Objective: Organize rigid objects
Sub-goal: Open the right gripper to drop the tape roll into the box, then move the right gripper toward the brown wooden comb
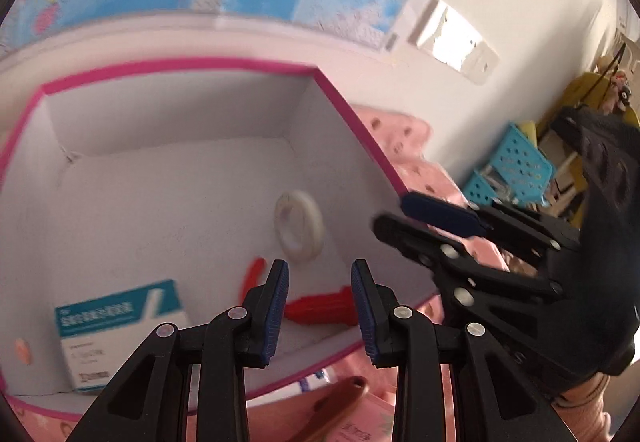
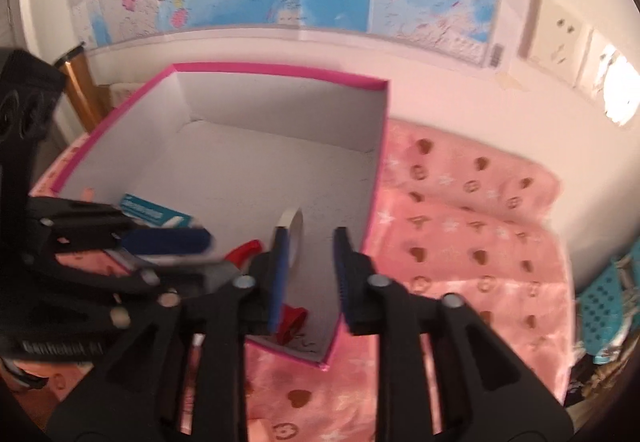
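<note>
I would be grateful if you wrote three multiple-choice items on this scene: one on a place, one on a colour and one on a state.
1. Where is the teal-and-white carton?
A. inside the box
B. on a chair
C. on the floor

2. What colour is the box's rim?
A. teal
B. pink
C. yellow

3. How does the tape roll sit?
A. flat on its face
B. on its edge
C. hung from a hook

Answers:
1 A, it lies on the box's white floor.
2 B, a pink band runs along the top edge.
3 B, the right wrist view shows it upright, edge-on.
</note>
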Tool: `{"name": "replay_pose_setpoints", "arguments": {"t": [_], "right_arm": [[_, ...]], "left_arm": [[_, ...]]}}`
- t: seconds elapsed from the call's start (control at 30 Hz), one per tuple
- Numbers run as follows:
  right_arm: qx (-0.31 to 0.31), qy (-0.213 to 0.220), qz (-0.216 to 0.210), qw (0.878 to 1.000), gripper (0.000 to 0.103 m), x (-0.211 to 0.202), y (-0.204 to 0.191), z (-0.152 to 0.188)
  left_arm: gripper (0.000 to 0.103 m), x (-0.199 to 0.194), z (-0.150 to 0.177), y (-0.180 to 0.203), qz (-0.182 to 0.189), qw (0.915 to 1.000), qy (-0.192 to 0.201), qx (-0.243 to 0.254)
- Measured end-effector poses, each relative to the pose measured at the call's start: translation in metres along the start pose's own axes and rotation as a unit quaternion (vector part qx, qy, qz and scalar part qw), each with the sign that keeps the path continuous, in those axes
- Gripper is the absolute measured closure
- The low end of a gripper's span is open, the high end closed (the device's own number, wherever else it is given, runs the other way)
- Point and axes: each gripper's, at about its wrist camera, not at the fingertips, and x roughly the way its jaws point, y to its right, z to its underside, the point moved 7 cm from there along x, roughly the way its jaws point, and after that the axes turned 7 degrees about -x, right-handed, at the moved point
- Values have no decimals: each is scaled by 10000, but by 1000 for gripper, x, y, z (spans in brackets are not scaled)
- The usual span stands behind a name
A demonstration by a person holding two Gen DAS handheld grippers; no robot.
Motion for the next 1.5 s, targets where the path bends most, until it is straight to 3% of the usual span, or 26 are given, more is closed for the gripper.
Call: {"name": "replay_pose_setpoints", "arguments": {"t": [0.13,0.23,0.5,0.8,1.13,1.33,1.5], "right_arm": [[-8,265,-134,9996,71,-19,-6,4],[97,396,-227,9989,62,-29,-6,10],[450,510,-386,9969,61,-46,-2,30],[809,511,-767,9925,61,-52,-6,56],[1153,22,-1530,9815,61,-26,-28,97],[1563,-272,-2017,9665,61,-4,-35,117],[1738,-448,-2117,9607,60,10,-38,124]], "left_arm": [[70,-19,2,-4,-77,9996,254,104],[69,-36,9,-7,-186,9985,457,251],[68,-73,32,-9,-160,9948,819,584],[65,-94,62,-15,-176,9939,876,639],[61,-83,98,-36,-338,9972,485,451],[56,-71,128,-42,-337,9985,55,432],[55,-65,138,-42,-366,9980,-129,505]]}}
